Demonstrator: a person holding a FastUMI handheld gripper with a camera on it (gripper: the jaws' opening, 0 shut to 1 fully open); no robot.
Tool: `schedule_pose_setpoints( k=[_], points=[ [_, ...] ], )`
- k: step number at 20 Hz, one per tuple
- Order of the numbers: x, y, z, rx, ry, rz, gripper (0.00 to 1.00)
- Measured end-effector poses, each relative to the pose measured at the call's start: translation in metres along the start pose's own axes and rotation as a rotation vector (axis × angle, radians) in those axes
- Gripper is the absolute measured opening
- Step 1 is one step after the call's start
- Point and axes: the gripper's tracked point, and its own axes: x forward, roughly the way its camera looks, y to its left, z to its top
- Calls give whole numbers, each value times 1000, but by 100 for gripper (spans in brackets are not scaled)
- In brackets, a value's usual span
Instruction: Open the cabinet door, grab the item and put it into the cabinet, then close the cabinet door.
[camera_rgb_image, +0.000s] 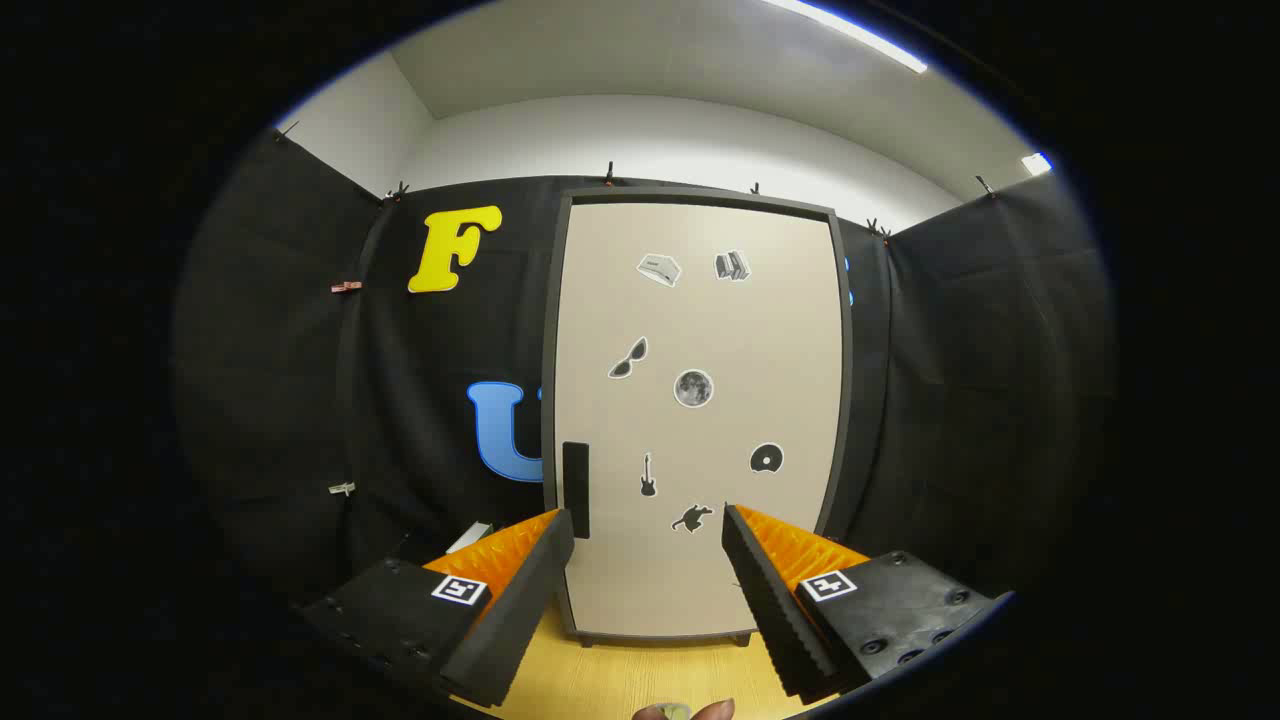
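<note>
A tall beige cabinet (700, 410) with a dark frame stands on the wooden table just beyond my fingers. Its door is closed and carries several small stickers. A black vertical handle (575, 488) sits low on the door's left side, close above my left fingertip (553, 545). My gripper (648, 530) is open, its orange-and-black fingers spread wide with nothing between them, pointing at the lower part of the door. A small rounded item (683, 711), partly cut off, lies on the table below and between the fingers.
Yellow wooden tabletop (650, 675) runs under the cabinet. Black cloth walls close in the booth on both sides and behind. A small white object (470, 537) lies behind the left finger, left of the cabinet.
</note>
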Motion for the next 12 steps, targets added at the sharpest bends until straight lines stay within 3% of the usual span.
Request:
schedule_pose_setpoints(
  k=[12],
  points=[
    [-5, 6, 6, -10, -15, 4, 97]
  ],
)
